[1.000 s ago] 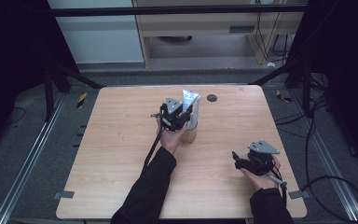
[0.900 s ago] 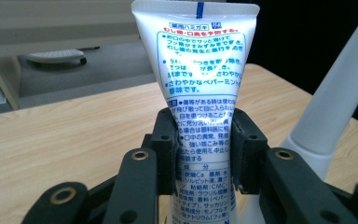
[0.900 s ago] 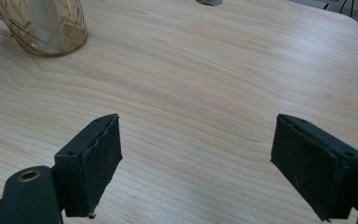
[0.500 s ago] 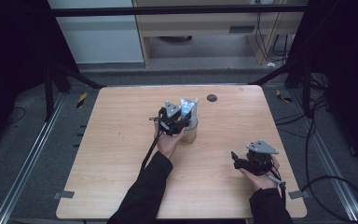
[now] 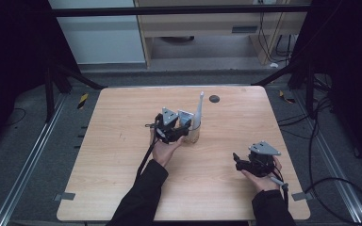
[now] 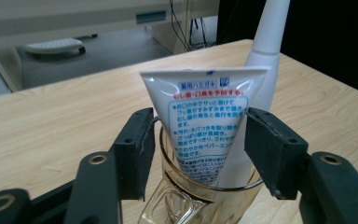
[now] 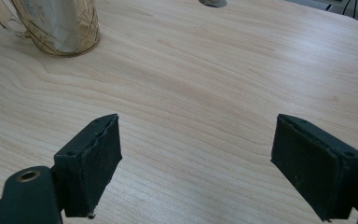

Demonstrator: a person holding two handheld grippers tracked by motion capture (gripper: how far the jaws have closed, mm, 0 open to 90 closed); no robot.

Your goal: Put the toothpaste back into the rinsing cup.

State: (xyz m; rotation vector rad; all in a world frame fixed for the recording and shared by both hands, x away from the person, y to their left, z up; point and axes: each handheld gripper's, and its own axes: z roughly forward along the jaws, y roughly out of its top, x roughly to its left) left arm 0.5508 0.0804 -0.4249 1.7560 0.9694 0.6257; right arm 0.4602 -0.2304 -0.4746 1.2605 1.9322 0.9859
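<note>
Amber glass mug (image 5: pixel 194 133) stands mid-table in the high view, holding a white printed toothpaste tube (image 5: pixel 185 118) and a white electric toothbrush (image 5: pixel 199 109); our left gripper (image 5: pixel 175 132) sits just beside it, our right gripper (image 5: pixel 245 162) well apart near the table's (image 5: pixel 122 188) right edge. From the left gripper view, the jaws have just been opening and flank the tube (image 6: pixel 205 126) without pressing it: we judge the placing done, and next comes backing straight off without tipping the mug (image 6: pixel 200 196). Right gripper view: jaws wide, empty.
</note>
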